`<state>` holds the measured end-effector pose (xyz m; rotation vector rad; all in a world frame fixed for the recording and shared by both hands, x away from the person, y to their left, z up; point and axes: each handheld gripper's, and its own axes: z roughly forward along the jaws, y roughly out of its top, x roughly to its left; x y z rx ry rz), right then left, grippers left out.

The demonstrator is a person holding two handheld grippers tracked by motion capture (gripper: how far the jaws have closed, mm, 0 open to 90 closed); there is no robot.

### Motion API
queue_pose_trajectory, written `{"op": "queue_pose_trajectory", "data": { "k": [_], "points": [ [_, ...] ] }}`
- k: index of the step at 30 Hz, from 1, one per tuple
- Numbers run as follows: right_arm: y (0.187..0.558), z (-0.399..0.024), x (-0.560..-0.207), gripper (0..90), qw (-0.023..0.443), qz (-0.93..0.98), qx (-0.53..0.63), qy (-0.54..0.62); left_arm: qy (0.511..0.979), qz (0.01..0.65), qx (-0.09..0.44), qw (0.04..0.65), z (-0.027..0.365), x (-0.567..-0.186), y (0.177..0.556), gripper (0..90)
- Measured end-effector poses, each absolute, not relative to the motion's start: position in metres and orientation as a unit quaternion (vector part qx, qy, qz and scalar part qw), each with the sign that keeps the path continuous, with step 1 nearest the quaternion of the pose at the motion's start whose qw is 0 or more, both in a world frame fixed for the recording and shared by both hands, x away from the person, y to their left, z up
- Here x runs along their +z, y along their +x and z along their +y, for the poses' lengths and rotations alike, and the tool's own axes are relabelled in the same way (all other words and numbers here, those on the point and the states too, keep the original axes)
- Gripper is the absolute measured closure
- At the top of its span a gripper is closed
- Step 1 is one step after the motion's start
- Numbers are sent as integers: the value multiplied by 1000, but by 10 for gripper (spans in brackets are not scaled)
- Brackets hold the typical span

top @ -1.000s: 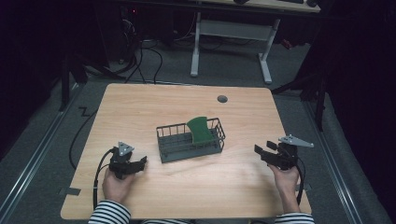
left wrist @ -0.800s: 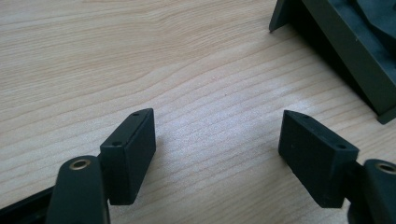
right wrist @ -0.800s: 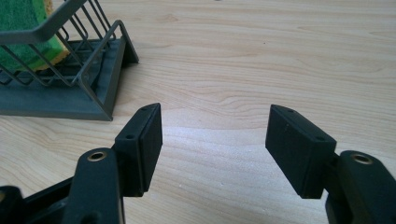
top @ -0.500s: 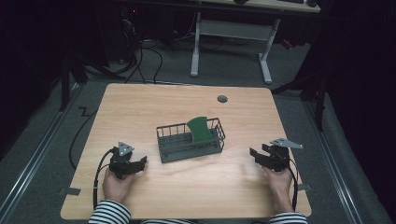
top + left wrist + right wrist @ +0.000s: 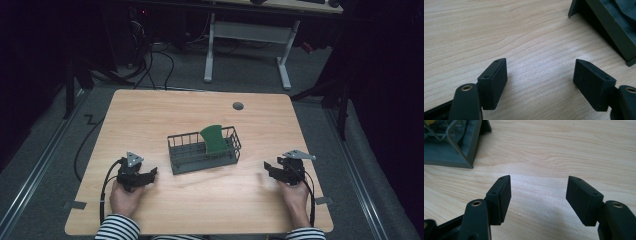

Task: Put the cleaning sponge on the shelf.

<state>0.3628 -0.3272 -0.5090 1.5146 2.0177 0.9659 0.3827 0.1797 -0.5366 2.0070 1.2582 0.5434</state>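
Green, the flat plastic board (image 5: 215,139) leans upright inside the dark wire basket (image 5: 200,159) at mid-desk, so bring your right gripper (image 5: 272,169), jaws wide and empty like your left gripper's (image 5: 150,172), squarely over its top edge.

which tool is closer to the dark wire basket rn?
Left, by a little. Left tool sits just off the dark wire basket's near-left corner; right tool stands farther off its right end.
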Motion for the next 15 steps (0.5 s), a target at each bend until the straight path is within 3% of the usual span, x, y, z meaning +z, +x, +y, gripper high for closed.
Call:
{"op": "queue_pose_trajectory", "data": {
  "k": [15],
  "points": [
    [365, -318, -527, 362, 222, 748, 313, 541, 774, 485, 209, 348, 180, -537, 383, 279]
  ]
}}
